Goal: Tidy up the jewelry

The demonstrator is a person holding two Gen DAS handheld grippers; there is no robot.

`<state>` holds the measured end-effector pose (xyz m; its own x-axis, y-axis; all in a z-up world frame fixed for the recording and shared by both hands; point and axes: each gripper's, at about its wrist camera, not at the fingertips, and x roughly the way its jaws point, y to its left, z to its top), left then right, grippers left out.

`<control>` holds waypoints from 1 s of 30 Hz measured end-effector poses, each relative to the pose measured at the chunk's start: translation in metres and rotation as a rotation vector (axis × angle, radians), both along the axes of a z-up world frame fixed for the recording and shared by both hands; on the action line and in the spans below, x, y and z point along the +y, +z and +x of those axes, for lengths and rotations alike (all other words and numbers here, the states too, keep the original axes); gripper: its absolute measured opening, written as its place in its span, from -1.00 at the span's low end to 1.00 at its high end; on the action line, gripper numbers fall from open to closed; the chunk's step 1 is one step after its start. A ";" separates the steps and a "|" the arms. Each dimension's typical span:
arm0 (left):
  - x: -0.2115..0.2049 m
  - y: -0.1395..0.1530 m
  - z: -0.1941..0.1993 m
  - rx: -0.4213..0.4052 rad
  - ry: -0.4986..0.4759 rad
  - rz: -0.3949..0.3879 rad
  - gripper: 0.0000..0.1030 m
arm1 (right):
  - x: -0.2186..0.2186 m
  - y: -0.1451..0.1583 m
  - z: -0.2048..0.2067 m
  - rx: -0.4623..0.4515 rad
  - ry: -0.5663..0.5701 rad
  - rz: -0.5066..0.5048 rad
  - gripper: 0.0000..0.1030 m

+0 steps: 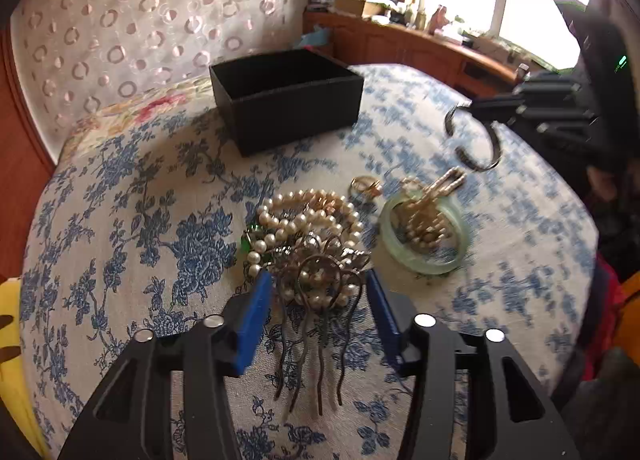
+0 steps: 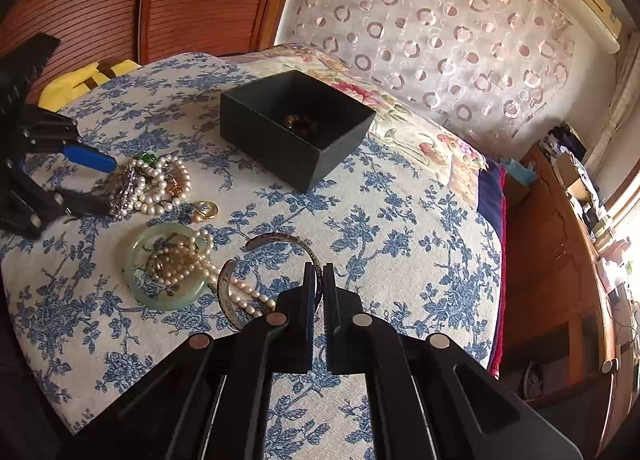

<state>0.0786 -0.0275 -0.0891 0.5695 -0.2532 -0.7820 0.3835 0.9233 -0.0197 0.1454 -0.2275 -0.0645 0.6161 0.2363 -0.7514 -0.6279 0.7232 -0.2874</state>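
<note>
A black open box (image 1: 286,100) stands on the floral cloth; in the right wrist view the box (image 2: 296,128) holds a dark beaded piece (image 2: 299,123). My left gripper (image 1: 318,288) is open, its blue pads on either side of a pearl hair comb (image 1: 316,300) that lies against a pile of pearl strands (image 1: 308,220). My right gripper (image 2: 318,280) is shut on a silver cuff bracelet (image 2: 276,239), held above the cloth; the cuff also shows in the left wrist view (image 1: 474,136). A green jade bangle (image 2: 140,252) holds pearl strands (image 2: 180,260). A gold ring (image 2: 206,210) lies nearby.
The cloth-covered surface (image 2: 400,220) drops off at its right edge toward a wooden cabinet (image 2: 560,260). A yellow object (image 2: 76,80) lies at the far left edge. A patterned curtain (image 2: 440,40) hangs behind the box.
</note>
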 end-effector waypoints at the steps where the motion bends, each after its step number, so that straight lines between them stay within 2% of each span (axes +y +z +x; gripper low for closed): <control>1: -0.002 -0.002 0.001 -0.001 0.000 0.007 0.10 | 0.001 0.000 0.000 0.000 0.001 0.003 -0.92; 6: -0.010 -0.009 0.008 0.003 0.013 0.034 0.27 | 0.004 -0.001 -0.003 0.001 0.011 0.009 -0.92; 9: -0.013 -0.011 0.009 -0.006 0.018 0.050 0.26 | 0.004 -0.002 -0.004 0.001 0.011 0.015 -0.92; 10: -0.013 -0.011 0.008 -0.009 0.015 0.050 0.16 | 0.004 -0.002 -0.004 0.001 0.011 0.016 -0.92; 16: -0.011 -0.007 -0.002 -0.032 0.008 0.031 0.14 | 0.003 -0.002 -0.004 0.000 0.008 0.025 -0.91; 22: -0.006 0.017 -0.006 -0.087 0.002 -0.007 0.14 | 0.010 0.005 0.005 -0.013 0.008 0.056 -0.91; 30: 0.003 0.046 0.033 -0.148 0.036 -0.046 0.14 | 0.031 0.017 0.048 -0.025 0.007 0.135 -0.92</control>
